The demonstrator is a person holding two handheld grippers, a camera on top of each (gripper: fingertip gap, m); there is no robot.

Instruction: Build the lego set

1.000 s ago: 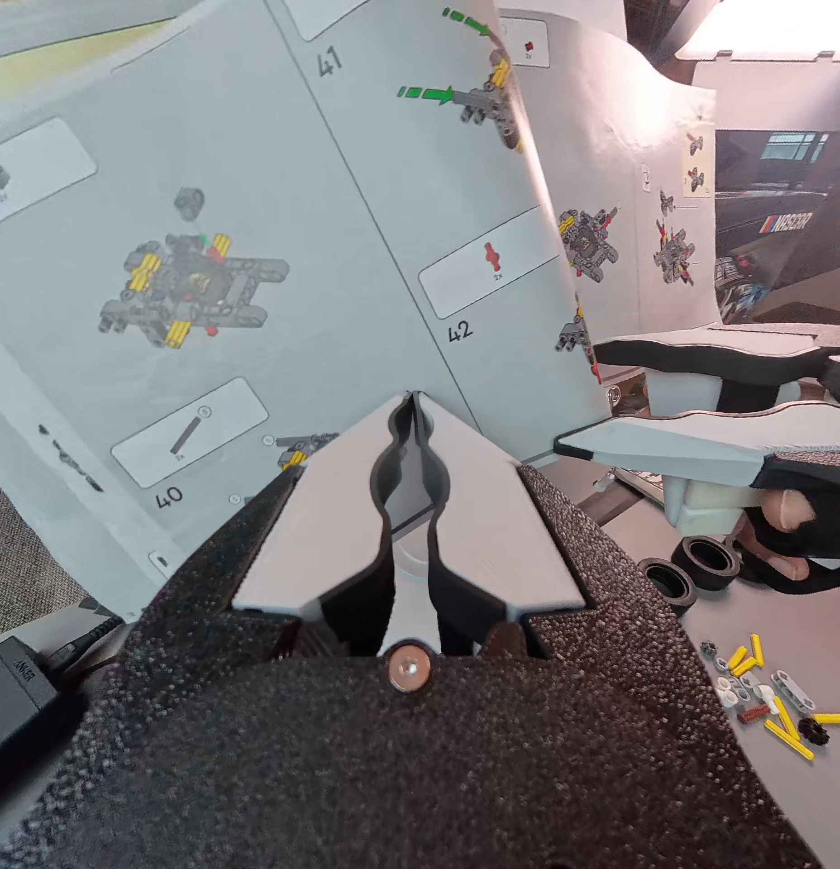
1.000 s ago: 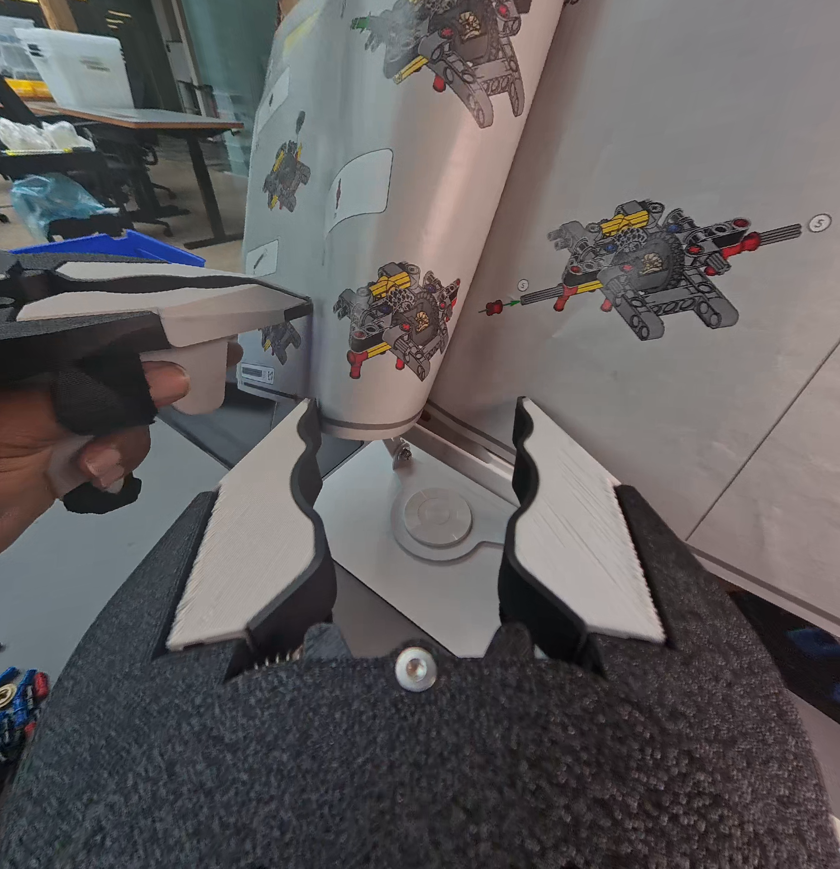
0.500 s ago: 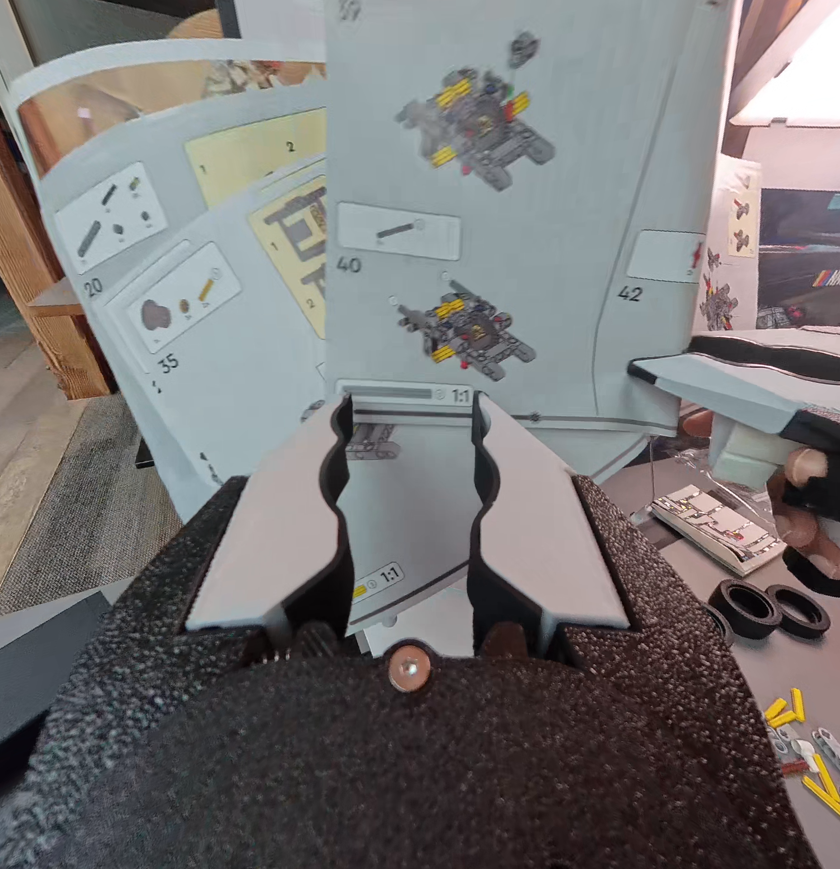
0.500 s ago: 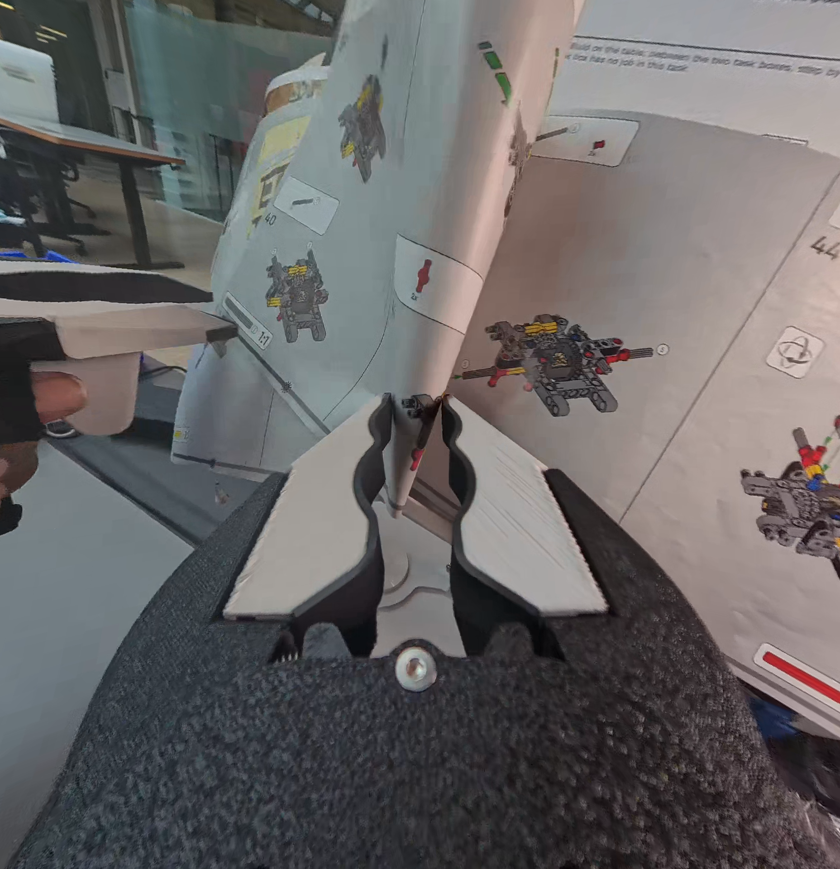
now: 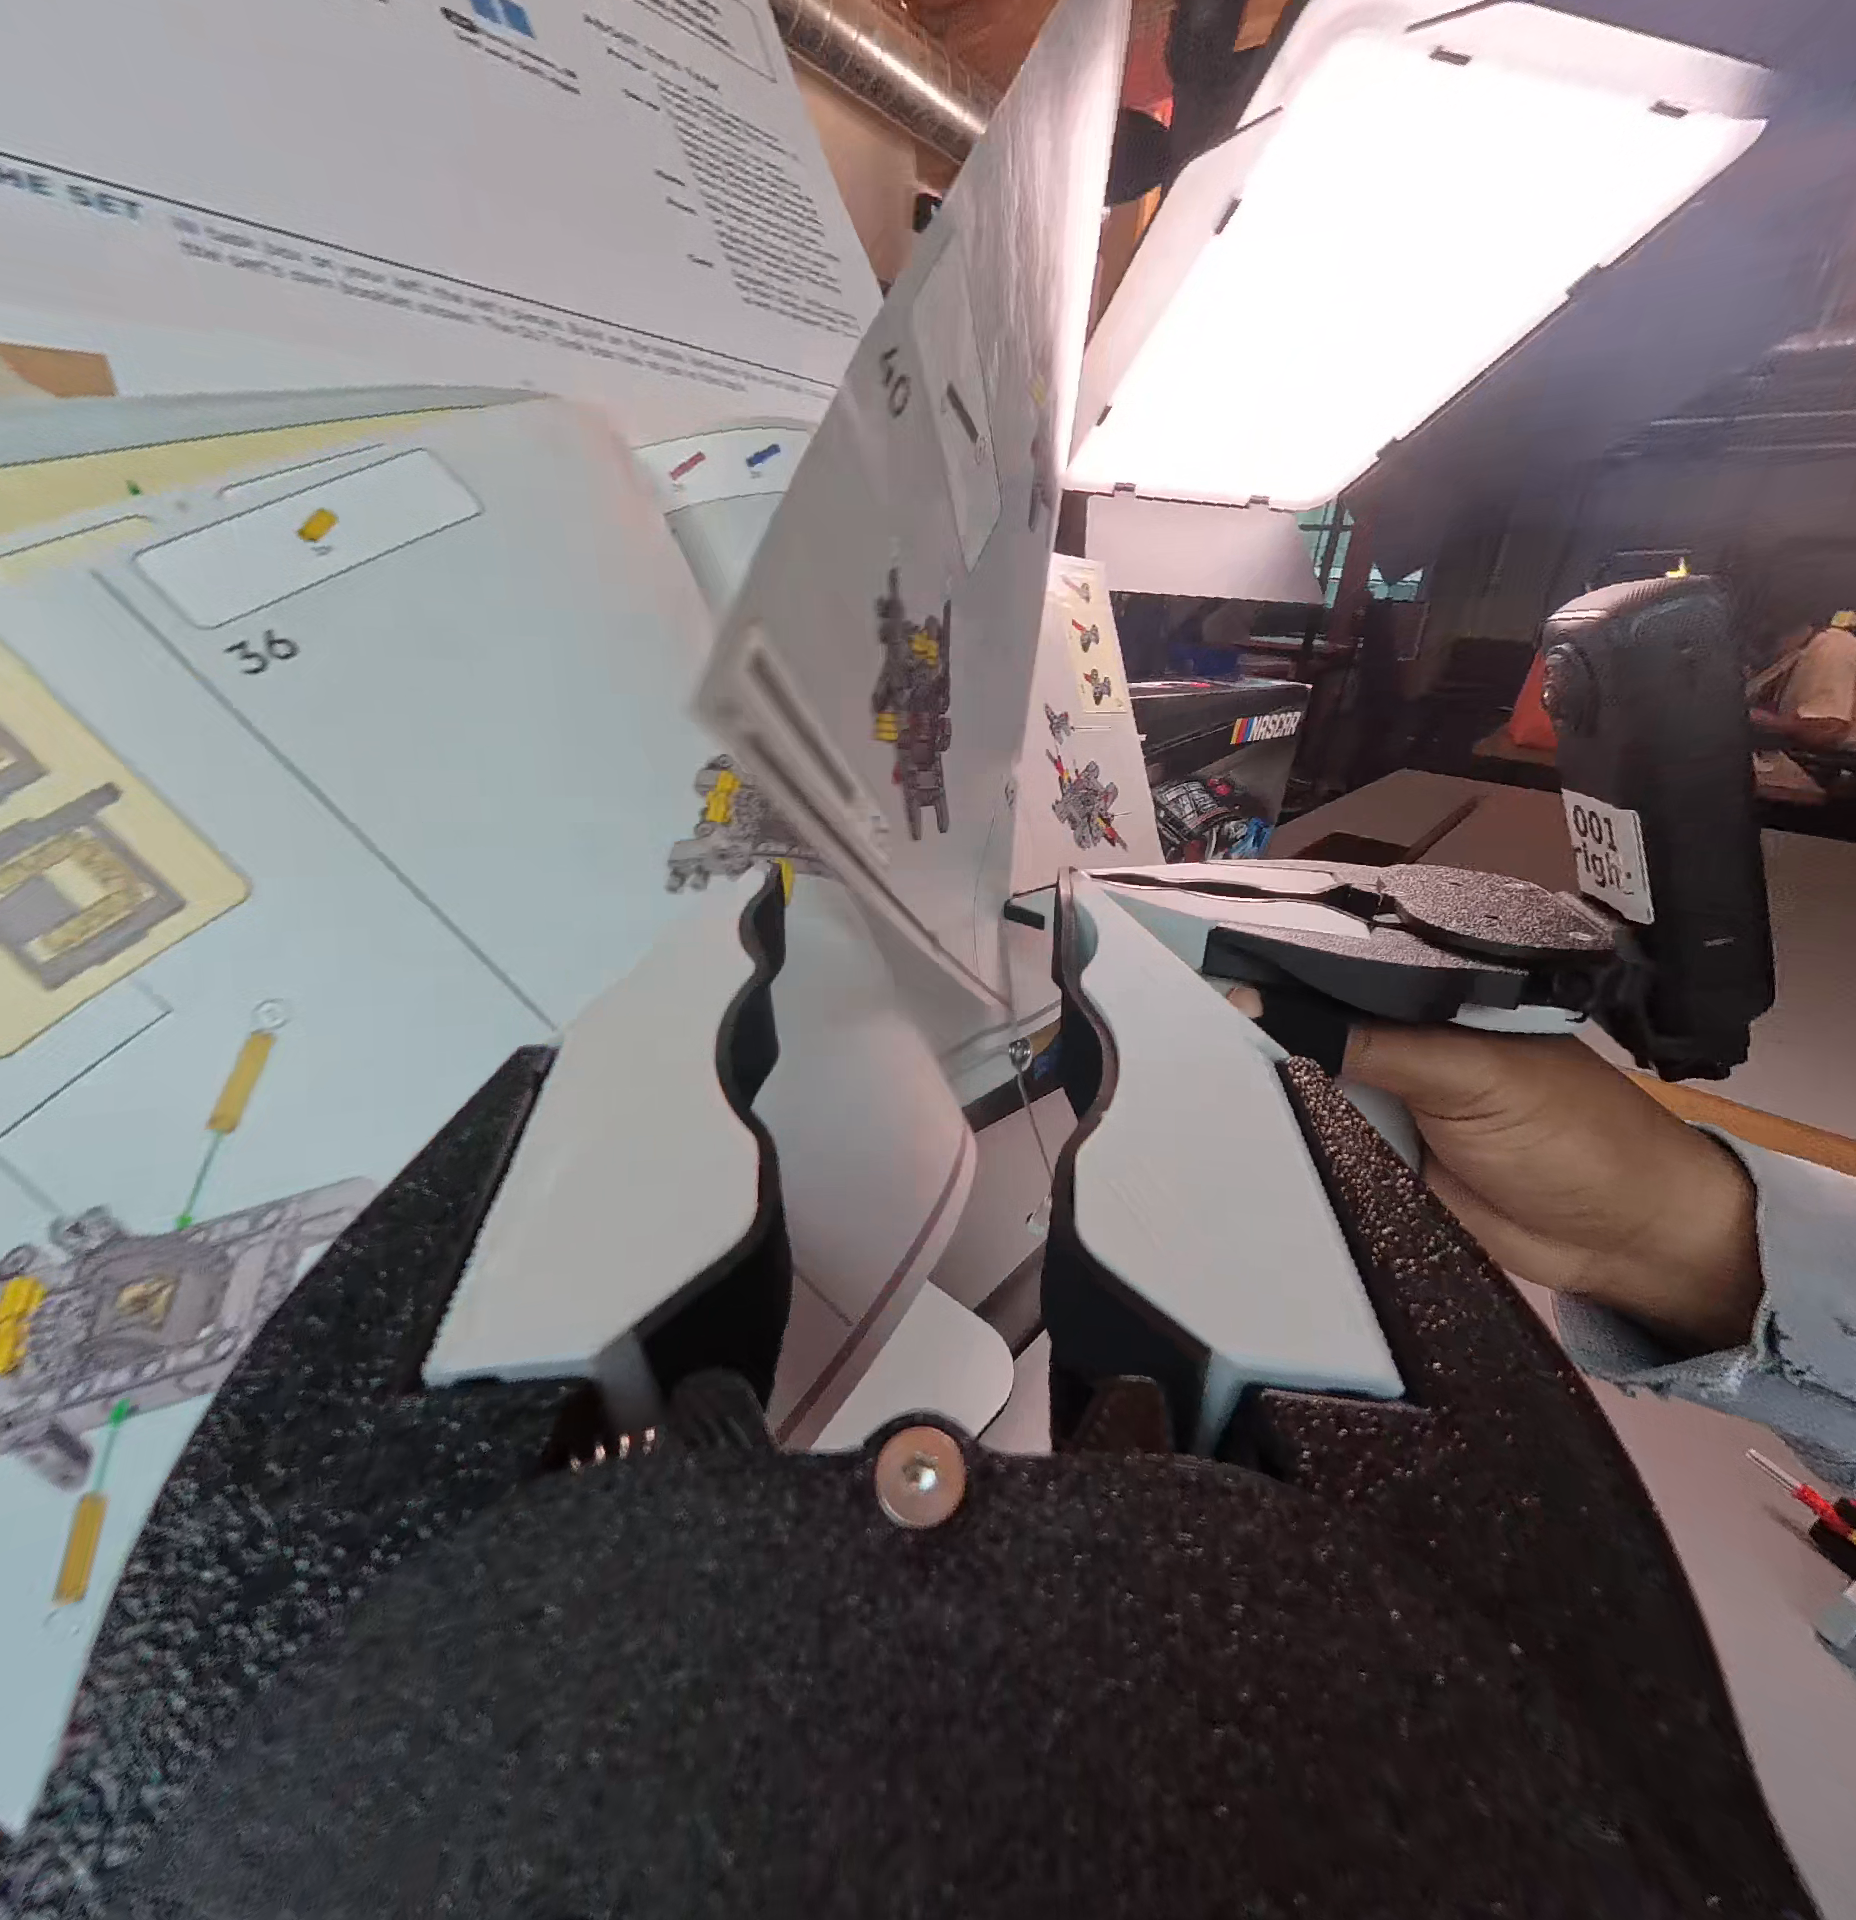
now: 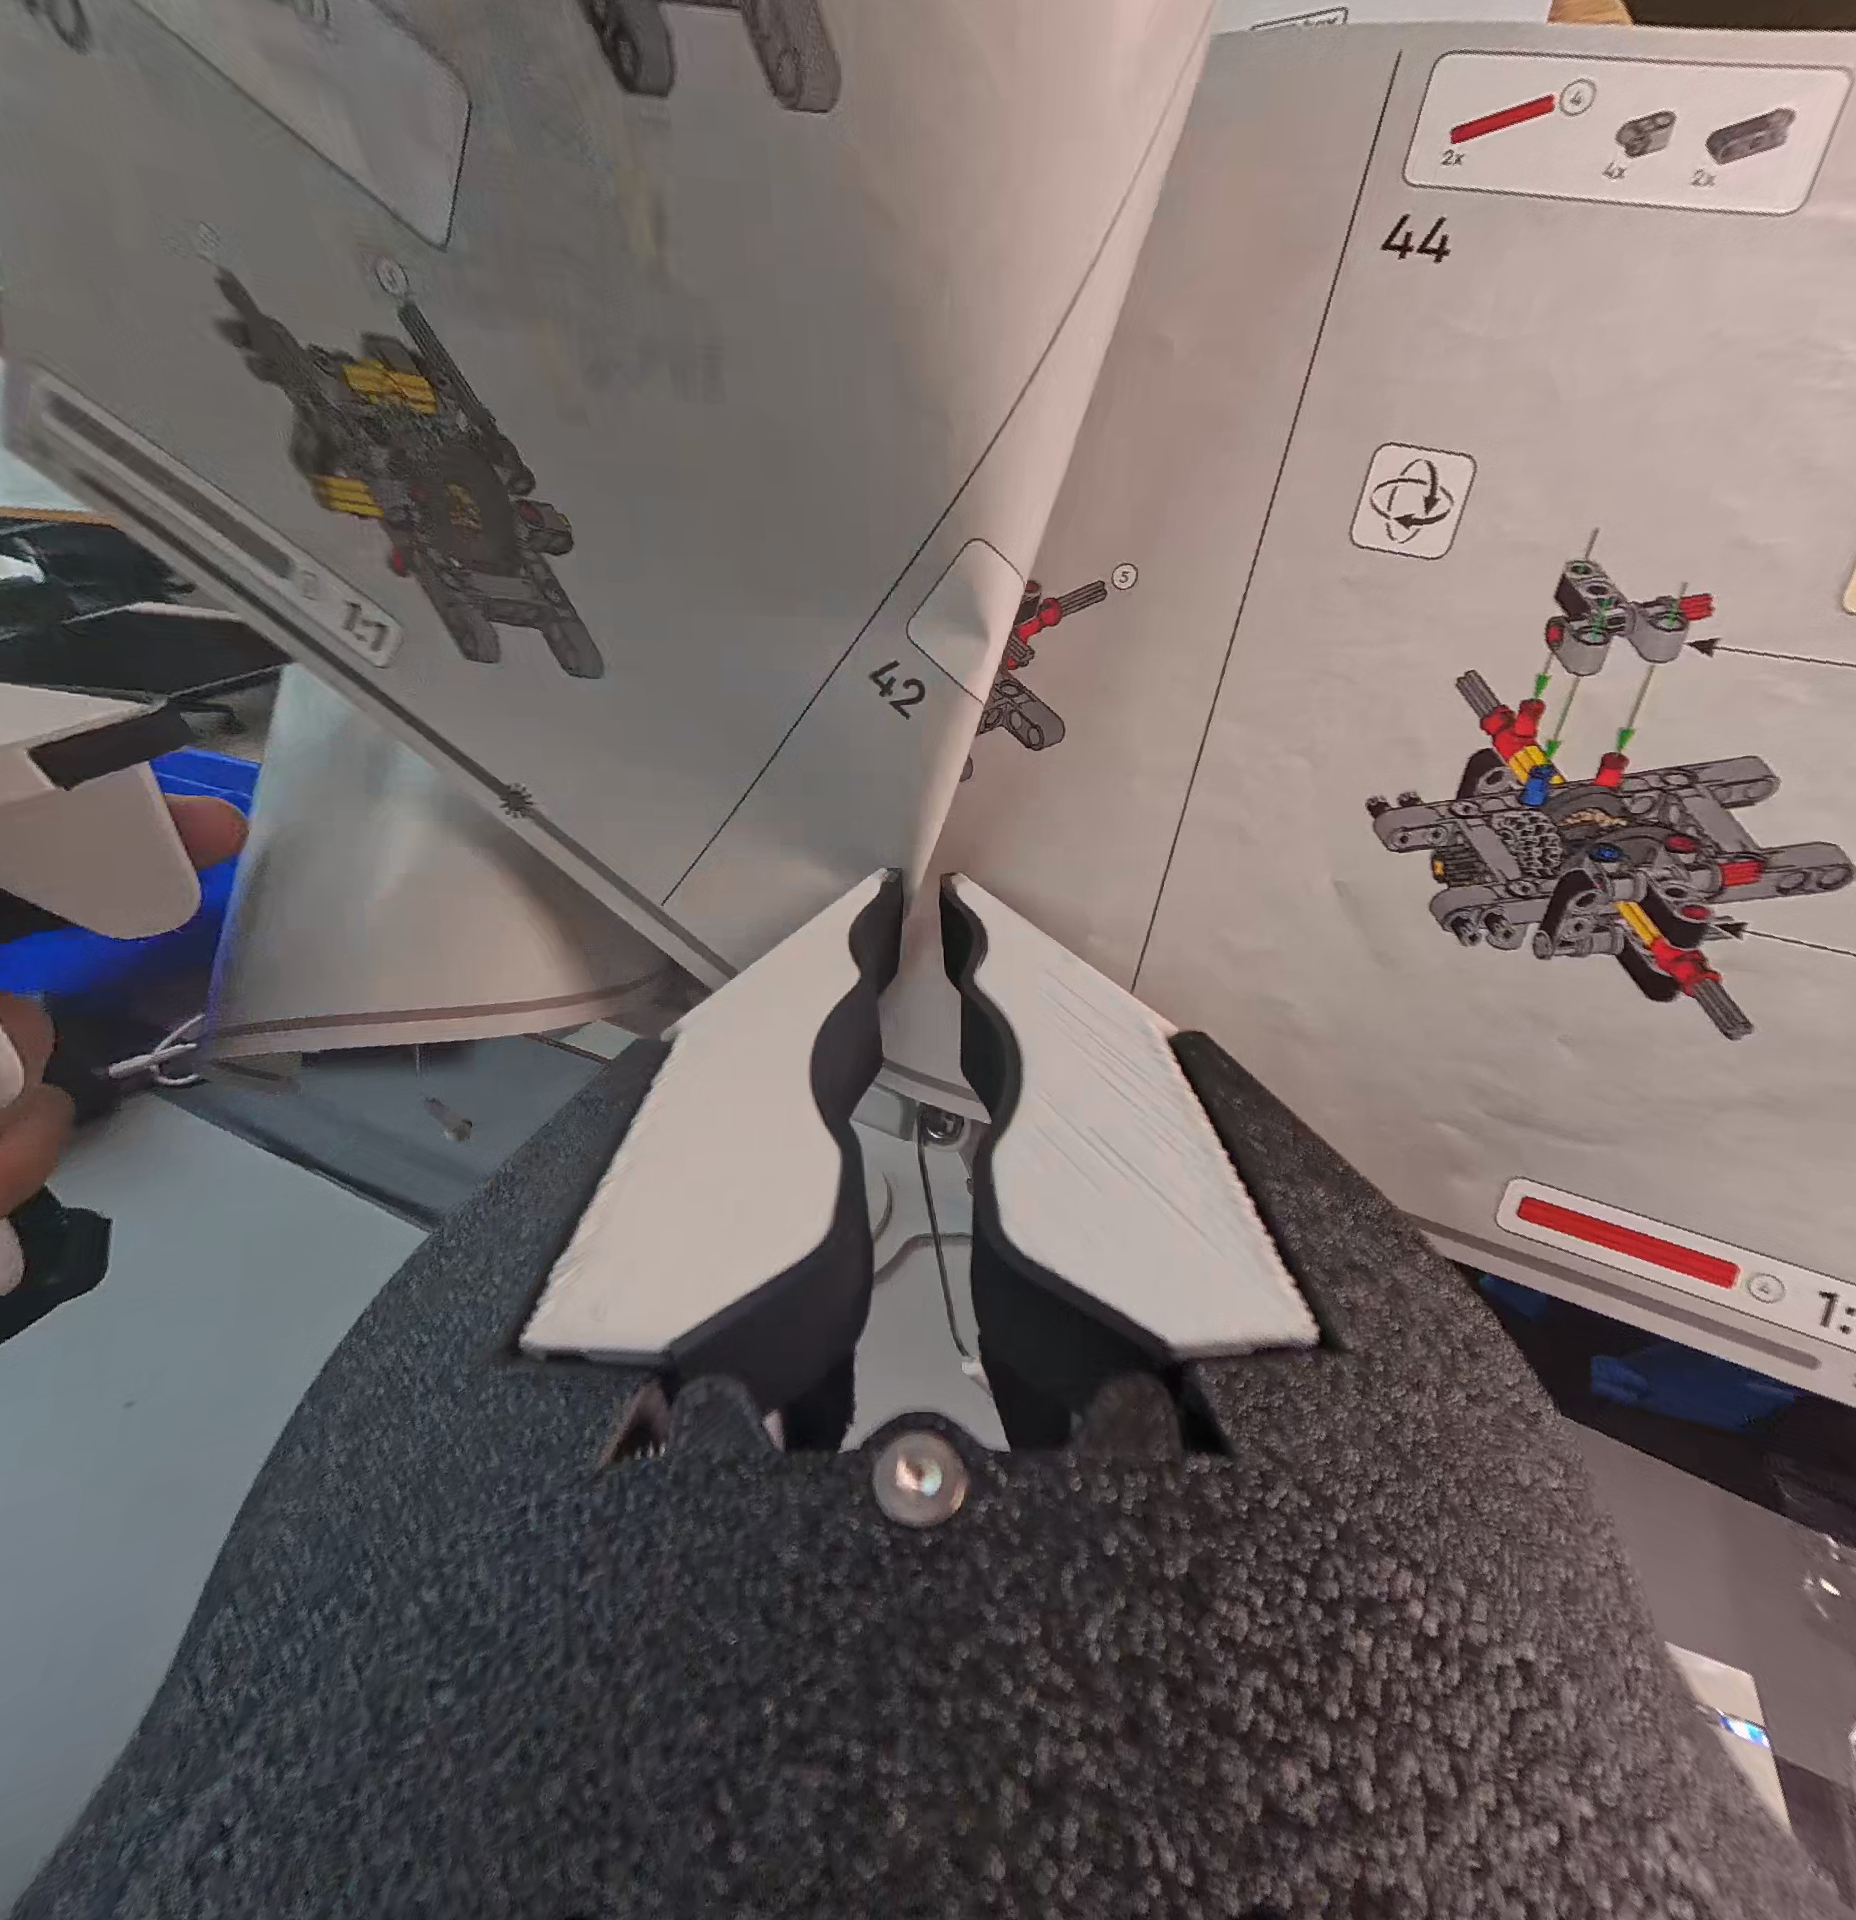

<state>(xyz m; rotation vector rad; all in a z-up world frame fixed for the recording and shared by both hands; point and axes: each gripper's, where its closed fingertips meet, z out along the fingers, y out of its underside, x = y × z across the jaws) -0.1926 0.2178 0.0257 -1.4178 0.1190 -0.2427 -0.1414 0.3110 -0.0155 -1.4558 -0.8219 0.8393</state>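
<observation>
The instruction booklet (image 5: 332, 831) stands open close in front of both grippers, with several pages lifted. My left gripper (image 5: 916, 904) is open, and a loose curled page (image 5: 882, 1143) hangs between its jaws without being pinched. My right gripper (image 6: 919, 883) is shut on the bottom edge of a booklet page (image 6: 695, 468) and holds it upright. It also shows in the left wrist view (image 5: 1267, 925), just right of my left fingertips. The left gripper's finger (image 6: 72, 748) shows at the left edge of the right wrist view. The right-hand booklet page (image 6: 1526, 727) lies flat behind.
A bright light panel (image 5: 1423, 260) hangs above on the right. The dark set box (image 5: 1225, 727) stands behind the booklet. A few small loose Lego parts (image 5: 1849, 1538) lie on the grey table (image 6: 176, 1403). A blue bin (image 6: 103, 956) is at the left. Tip to tip, the grippers are about 12 centimeters apart.
My left gripper, shut on a page a second ago, has opened. My right gripper has closed on a page edge. Pages have swung over and both views have shifted.
</observation>
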